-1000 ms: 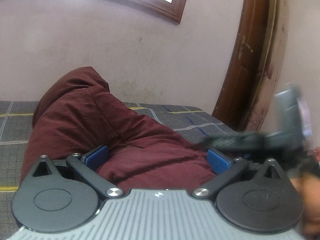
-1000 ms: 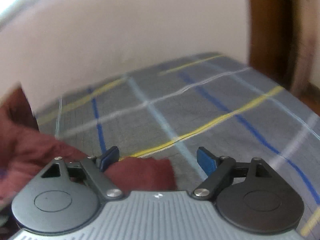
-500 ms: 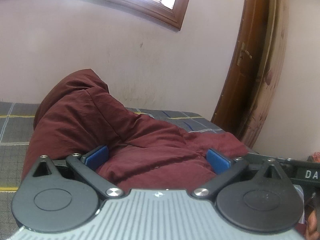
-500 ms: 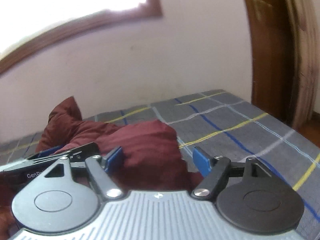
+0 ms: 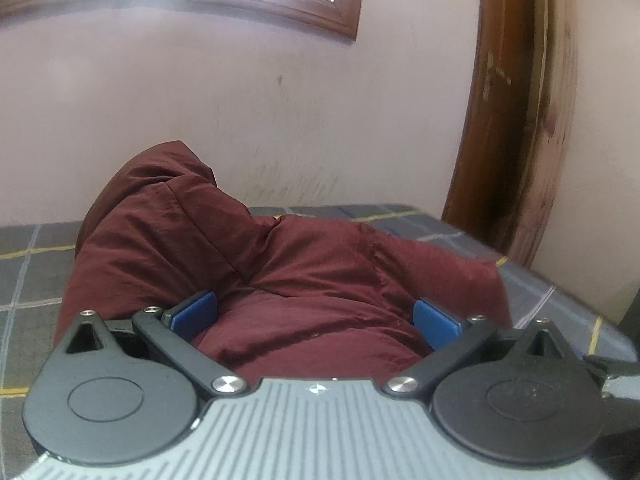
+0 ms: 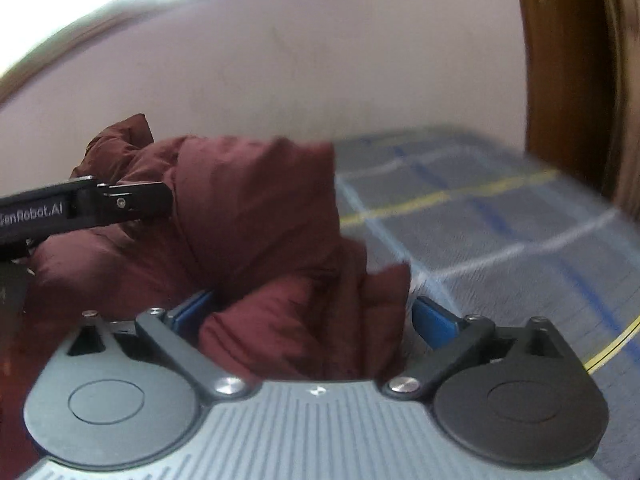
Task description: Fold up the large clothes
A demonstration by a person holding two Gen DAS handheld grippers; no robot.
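So the big maroon jacket (image 5: pixel 256 272) is heaped up in a soft, puffy mound on the bed, kind of a crinkly nylon-looking shell with stitched seams running across it and lots of rounded folds. One end bunches up into a tall hump near the wall, the rest slumps down toward the two tools.

The left gripper (image 5: pixel 314 316) sits low over the cloth with its jaws spread wide, blue pads on either side of a fat roll of fabric. The cloth bulges up between them, but I honestly can't say if the pads are pressing into it or just sitting alongside.

The right gripper (image 6: pixel 312 312) is opening up, jaws about as wide as they go, with a floppy fold of the jacket lying between them and not pinched by the pads. That view is pretty smeared. You can see the other tool's black finger poking in from the left against the jacket.

The bedsheet (image 6: pixel 500 232) is a grey woven check with thin yellow, blue and white lines. Behind it is a plain pinkish wall (image 5: pixel 240 92) with scuffs, a wooden window frame (image 5: pixel 320 12) up top with bright light coming through, and a dark varnished wooden door (image 5: pixel 516 120) on the right
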